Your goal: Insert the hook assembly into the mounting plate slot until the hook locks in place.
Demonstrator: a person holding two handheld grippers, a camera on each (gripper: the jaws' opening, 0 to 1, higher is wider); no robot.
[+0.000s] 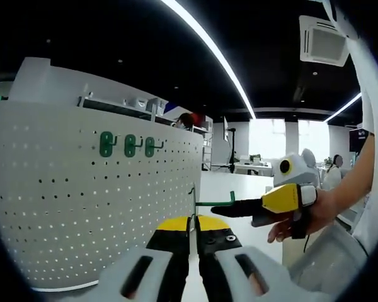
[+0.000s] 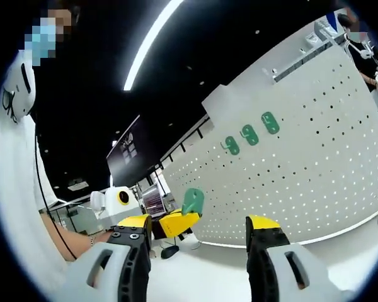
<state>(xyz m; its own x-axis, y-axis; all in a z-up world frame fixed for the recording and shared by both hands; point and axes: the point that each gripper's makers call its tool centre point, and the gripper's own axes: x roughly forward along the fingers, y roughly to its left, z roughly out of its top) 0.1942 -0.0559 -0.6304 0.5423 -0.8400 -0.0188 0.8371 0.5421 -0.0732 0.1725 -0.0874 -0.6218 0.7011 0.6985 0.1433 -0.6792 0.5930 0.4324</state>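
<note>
The left tool [image 1: 194, 242] was clamped on the green hook assembly [image 1: 214, 202], holding it edge-on before the white perforated mounting plate [image 1: 82, 207], presumably to line it up with a slot. The right tool [image 2: 198, 242] stood with jaws apart, holding nothing. Three green hooks [image 2: 251, 134] already sat on the plate.

The left gripper [image 1: 193, 242] is clamped closed, while the right gripper [image 2: 198, 242] stands spread wide.
</note>
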